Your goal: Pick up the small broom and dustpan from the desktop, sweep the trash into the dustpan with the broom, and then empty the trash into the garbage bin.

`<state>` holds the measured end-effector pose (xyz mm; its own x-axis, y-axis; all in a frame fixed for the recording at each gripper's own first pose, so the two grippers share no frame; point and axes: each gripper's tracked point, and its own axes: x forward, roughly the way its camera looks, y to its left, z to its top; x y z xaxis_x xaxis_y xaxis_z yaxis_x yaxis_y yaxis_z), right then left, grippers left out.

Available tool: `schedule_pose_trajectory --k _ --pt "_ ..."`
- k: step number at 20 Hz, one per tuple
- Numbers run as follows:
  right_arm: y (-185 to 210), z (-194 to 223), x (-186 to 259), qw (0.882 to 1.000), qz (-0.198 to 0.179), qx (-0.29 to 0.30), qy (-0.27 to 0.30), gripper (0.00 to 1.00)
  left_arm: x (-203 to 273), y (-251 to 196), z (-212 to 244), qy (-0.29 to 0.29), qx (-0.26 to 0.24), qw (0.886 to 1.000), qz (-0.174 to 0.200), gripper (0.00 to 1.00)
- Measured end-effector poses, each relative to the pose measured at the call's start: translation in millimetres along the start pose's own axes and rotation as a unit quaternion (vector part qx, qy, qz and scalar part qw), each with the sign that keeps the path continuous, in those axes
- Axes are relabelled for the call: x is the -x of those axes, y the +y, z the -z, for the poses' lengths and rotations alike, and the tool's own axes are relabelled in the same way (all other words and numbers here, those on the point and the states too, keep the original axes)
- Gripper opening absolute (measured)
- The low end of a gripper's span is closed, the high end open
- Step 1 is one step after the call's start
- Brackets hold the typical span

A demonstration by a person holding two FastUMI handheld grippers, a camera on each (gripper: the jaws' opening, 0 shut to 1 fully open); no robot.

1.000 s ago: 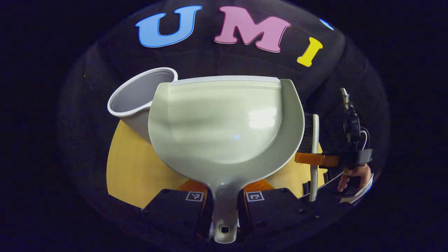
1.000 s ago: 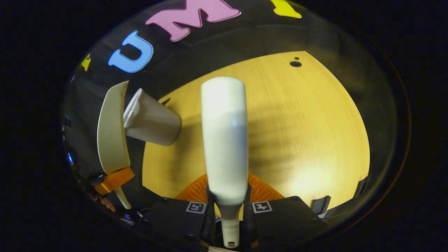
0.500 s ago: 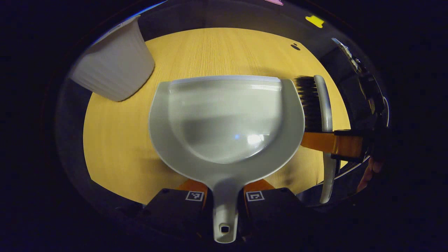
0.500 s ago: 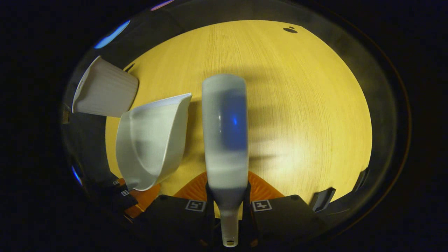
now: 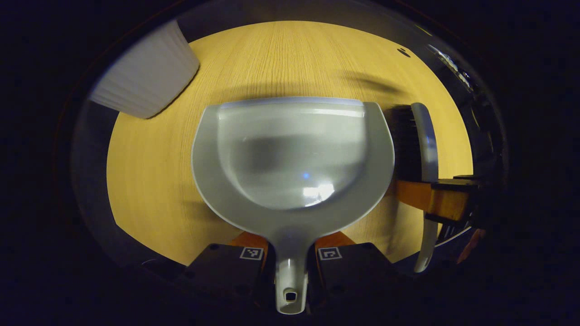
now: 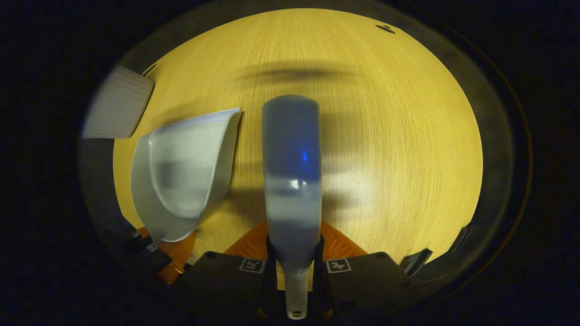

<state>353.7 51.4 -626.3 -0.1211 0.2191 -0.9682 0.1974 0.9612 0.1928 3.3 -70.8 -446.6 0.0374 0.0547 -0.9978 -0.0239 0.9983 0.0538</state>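
Because each tool is gripped low on its handle, both working ends reach well out ahead of the jaws, which suits sweeping. The left gripper (image 5: pixel 290 260) has its jaws clamped on the stem of the grey dustpan (image 5: pixel 292 158), whose open lip points forward and away over the wooden table (image 5: pixel 149 172), ready to receive anything pushed toward it. The right gripper (image 6: pixel 293 271) has its jaws clamped on the handle of the small broom (image 6: pixel 292 172), which stands straight ahead of them; from the left gripper view the broom's dark bristles (image 5: pixel 403 140) face the dustpan's right edge, just beside it. Ahead and to the left of both pairs of jaws sits the white ribbed garbage bin (image 5: pixel 145 77), near the table's edge, well apart from the broom. No trash is visible on the table or in the pan, so emptying looks to be done already.
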Motion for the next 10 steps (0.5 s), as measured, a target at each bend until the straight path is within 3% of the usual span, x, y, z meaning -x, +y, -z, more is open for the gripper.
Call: schedule_pose_trajectory --k 1,2,3,5,6,7,8,9,10 --pt "-2.4 -2.5 0.7 1.0 0.0 -0.004 0.002 0.26 2.5 0.4 2.7 0.012 0.0 1.0 0.0 0.28" --pt "-2.4 -5.8 0.9 1.0 -0.001 -0.005 0.0 0.34 0.8 0.1 0.6 0.008 0.003 1.0 0.003 0.27" --pt "-1.4 -6.7 1.1 1.0 0.001 0.001 0.002 0.28 4.4 0.1 -0.1 0.005 0.005 1.0 0.004 0.28" --pt "-0.3 -5.3 2.7 1.0 0.013 0.012 -0.002 0.47 0.6 -0.3 2.3 0.014 -0.002 1.0 0.006 0.29" --pt "-0.8 -6.7 4.5 1.0 0.02 0.015 -0.003 0.4 -0.1 -3.3 4.2 0.025 -0.003 1.0 0.013 0.31" --pt "-0.7 -6.7 4.9 0.999 0.025 0.021 -0.001 0.51 0.8 -2.3 5.2 0.029 -0.001 0.999 0.015 0.32" --pt "0.6 -5.2 3.0 0.999 0.025 0.022 0.002 0.51 0.7 -4.3 8.2 0.034 0.005 0.999 0.02 0.31" --pt "0.4 1.3 4.5 0.999 0.028 0.022 0.017 0.58 4.5 -10.3 11.2 0.038 0.011 0.999 0.034 0.36" --pt "4.2 2.5 4.2 0.999 0.025 0.02 0.02 0.65 -1.7 -16.1 14.0 0.034 0.007 0.998 0.047 0.62"
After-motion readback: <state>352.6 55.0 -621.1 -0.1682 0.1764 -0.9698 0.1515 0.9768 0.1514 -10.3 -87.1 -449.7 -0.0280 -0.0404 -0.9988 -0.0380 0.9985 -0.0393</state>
